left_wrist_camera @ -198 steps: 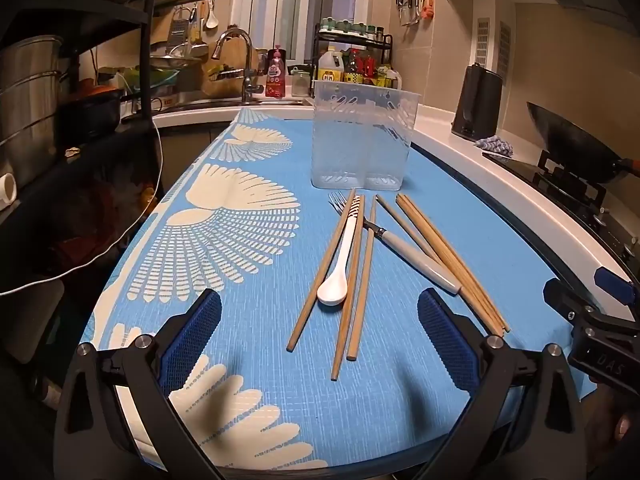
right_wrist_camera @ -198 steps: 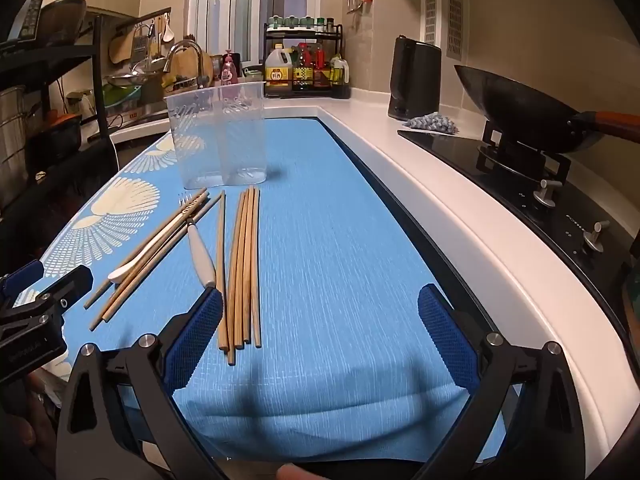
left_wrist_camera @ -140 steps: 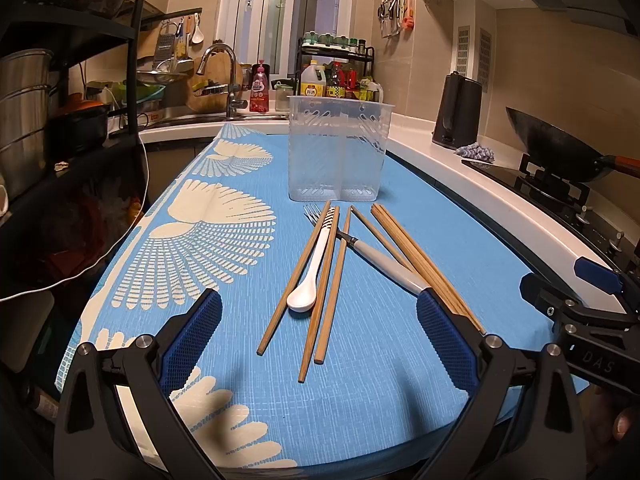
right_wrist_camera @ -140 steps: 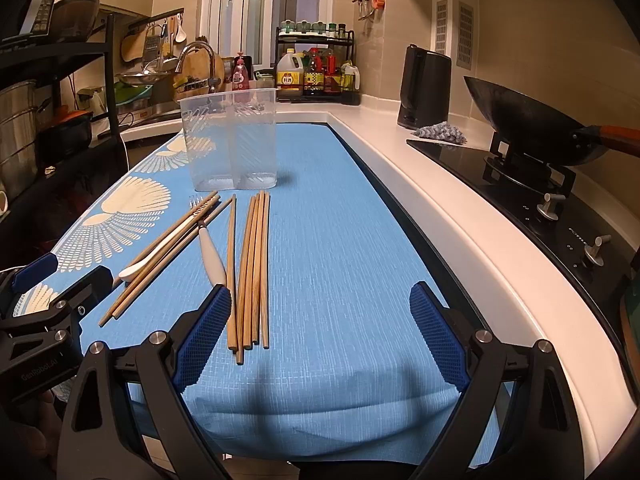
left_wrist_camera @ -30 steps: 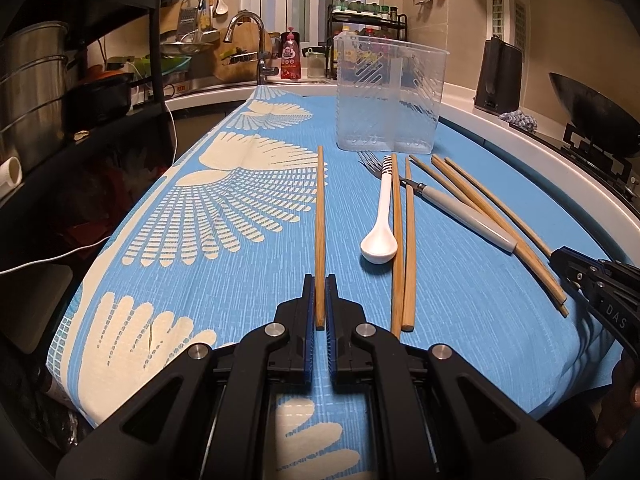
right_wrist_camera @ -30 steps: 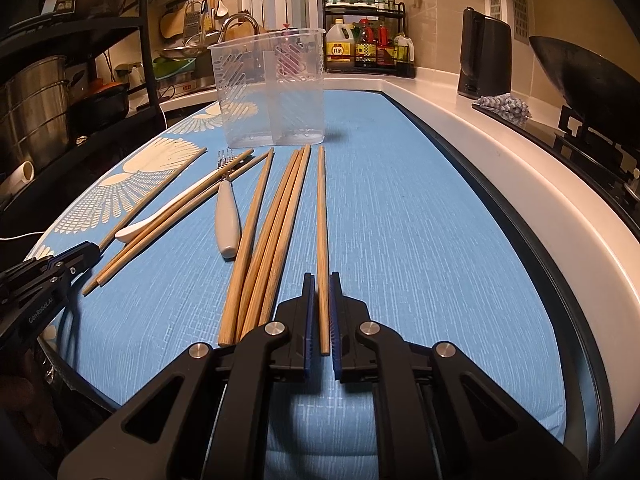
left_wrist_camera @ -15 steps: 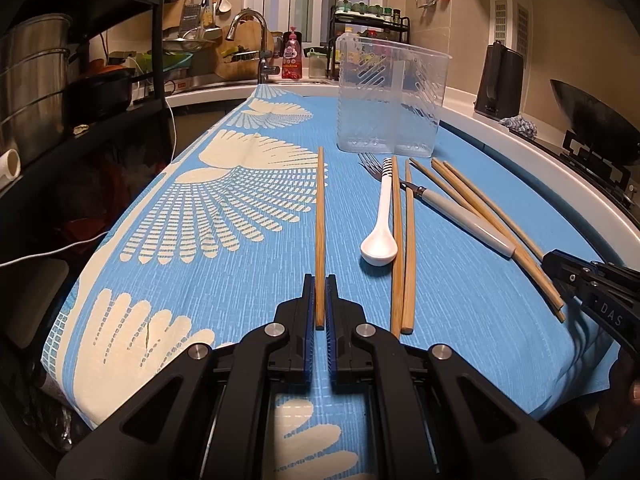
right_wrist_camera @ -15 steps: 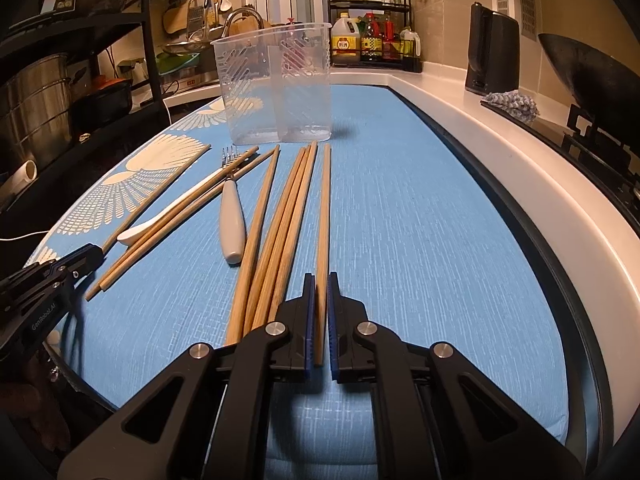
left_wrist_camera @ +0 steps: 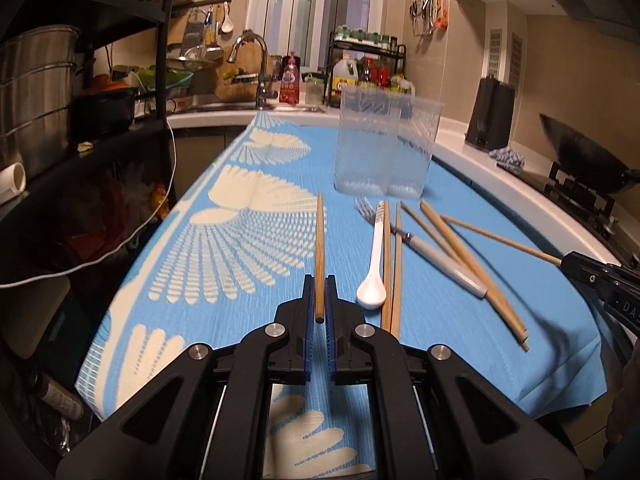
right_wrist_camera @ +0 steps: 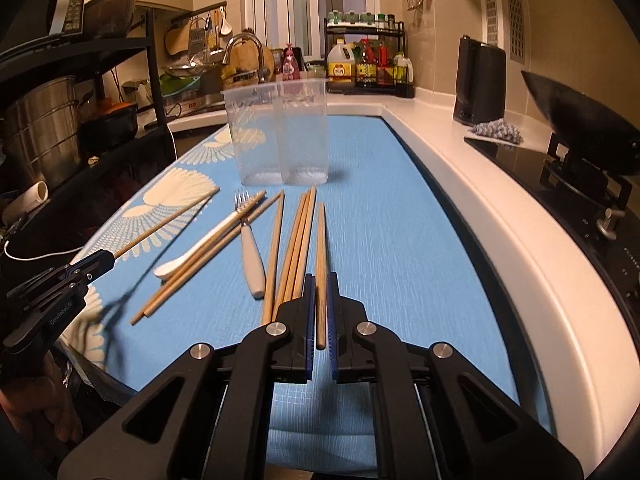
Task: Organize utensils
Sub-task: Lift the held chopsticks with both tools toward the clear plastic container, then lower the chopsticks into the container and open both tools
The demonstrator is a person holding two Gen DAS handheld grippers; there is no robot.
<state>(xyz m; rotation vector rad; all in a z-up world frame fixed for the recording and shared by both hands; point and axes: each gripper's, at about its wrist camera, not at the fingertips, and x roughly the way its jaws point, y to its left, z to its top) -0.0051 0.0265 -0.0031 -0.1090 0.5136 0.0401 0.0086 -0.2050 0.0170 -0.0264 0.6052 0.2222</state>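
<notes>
- Kitchen worktop point(left_wrist_camera: 248, 280), blue cloth; clear bin point(left_wrist_camera: 386, 148) at 12 o'clock.
- Left tool point(left_wrist_camera: 320, 312) pinches one chopstick point(left_wrist_camera: 319, 248); right tool point(right_wrist_camera: 318, 312) pinches another point(right_wrist_camera: 321, 252).
- Step in hand, likely: lifting both; next, tip them upright into the bin.

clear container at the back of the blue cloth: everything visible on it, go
The clear container is tall, frosted see-through plastic by its look, with a seam down the middle suggesting two compartments. It stands upright on the blue cloth, open-topped and apparently empty. Nothing touches it; the fork and chopsticks lie just short of its base.
</notes>
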